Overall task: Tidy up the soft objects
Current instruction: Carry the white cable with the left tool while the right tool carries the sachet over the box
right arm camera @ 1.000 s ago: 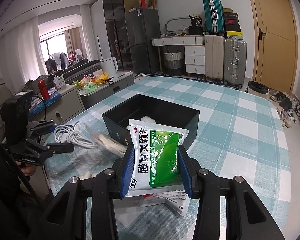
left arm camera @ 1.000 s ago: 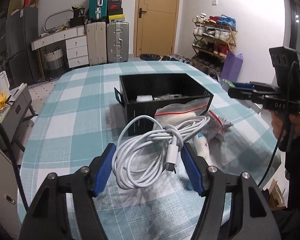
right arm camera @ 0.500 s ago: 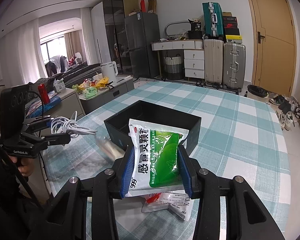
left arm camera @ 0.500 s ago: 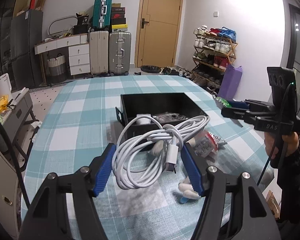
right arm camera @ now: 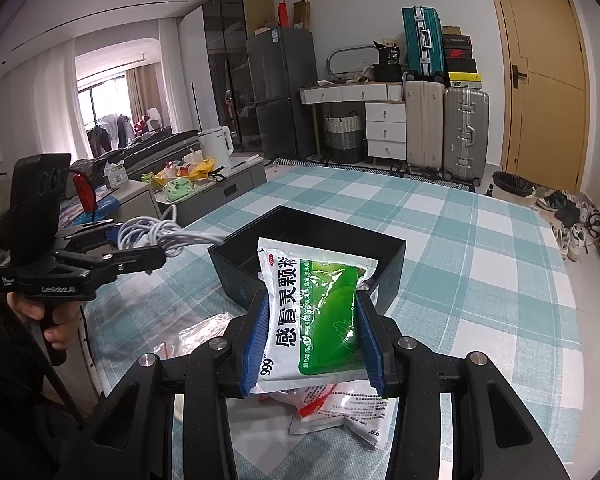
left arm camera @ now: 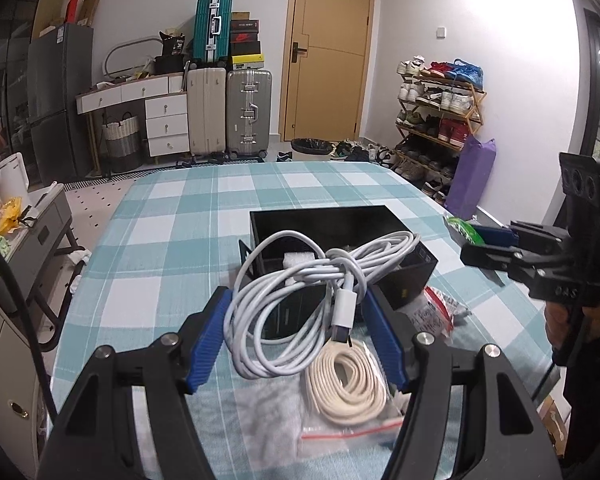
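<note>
Left gripper jaws clamp white cable, right gripper jaws clamp green sachet, near black box.

**A packed room beyond the checked table**

White walls all round, and a tan wooden door shut at the far end. Beside it stand a beige hard-shell suitcase and a silver ribbed suitcase, with a teal suitcase up top. Right, a wooden shoe rack, loaded. Daylight pours through a curtained window; a tall dark-grey fridge stands nearby.
</note>
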The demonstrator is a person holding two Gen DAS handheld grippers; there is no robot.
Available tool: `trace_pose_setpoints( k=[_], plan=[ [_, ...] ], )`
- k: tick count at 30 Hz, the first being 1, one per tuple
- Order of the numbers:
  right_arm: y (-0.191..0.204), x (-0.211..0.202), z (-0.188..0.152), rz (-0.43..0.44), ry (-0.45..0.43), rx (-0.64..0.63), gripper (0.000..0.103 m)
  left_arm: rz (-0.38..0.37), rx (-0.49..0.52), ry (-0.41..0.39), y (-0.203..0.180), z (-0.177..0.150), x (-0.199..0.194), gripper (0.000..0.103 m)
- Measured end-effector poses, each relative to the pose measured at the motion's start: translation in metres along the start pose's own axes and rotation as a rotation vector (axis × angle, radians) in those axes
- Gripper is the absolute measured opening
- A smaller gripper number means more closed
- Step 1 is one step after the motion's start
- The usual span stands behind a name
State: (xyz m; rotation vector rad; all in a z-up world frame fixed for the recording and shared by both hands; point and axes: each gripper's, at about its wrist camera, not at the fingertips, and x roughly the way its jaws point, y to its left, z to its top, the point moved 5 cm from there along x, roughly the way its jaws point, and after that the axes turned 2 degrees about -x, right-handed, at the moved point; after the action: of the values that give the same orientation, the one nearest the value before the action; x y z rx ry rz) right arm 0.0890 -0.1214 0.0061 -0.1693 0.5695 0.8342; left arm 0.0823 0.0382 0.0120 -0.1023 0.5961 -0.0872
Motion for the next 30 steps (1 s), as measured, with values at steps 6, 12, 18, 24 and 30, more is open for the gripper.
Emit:
trace_pose_setpoints(
  k=[6,12,18,24,30],
  plan=[
    [0.004,0.003,0.002,-0.007,-0.001,-0.003,0.042,0.02,0.01,-0.003,-0.004,0.009,0.015,0.066],
    [0.008,0.007,0.006,-0.011,0.0,-0.008,0.042,0.036,-0.008,0.0,-0.003,0.016,0.027,0.066],
    [0.011,0.011,0.009,-0.012,0.005,-0.008,0.042,0.056,-0.009,0.001,-0.002,0.021,0.036,0.066],
    [0.012,0.016,0.013,-0.019,0.011,-0.003,0.042,0.074,-0.014,0.007,0.0,0.025,0.045,0.066],
    [0.008,0.023,0.017,-0.024,0.01,0.013,0.042,0.106,-0.015,0.014,0.002,0.027,0.053,0.066]
  ],
)
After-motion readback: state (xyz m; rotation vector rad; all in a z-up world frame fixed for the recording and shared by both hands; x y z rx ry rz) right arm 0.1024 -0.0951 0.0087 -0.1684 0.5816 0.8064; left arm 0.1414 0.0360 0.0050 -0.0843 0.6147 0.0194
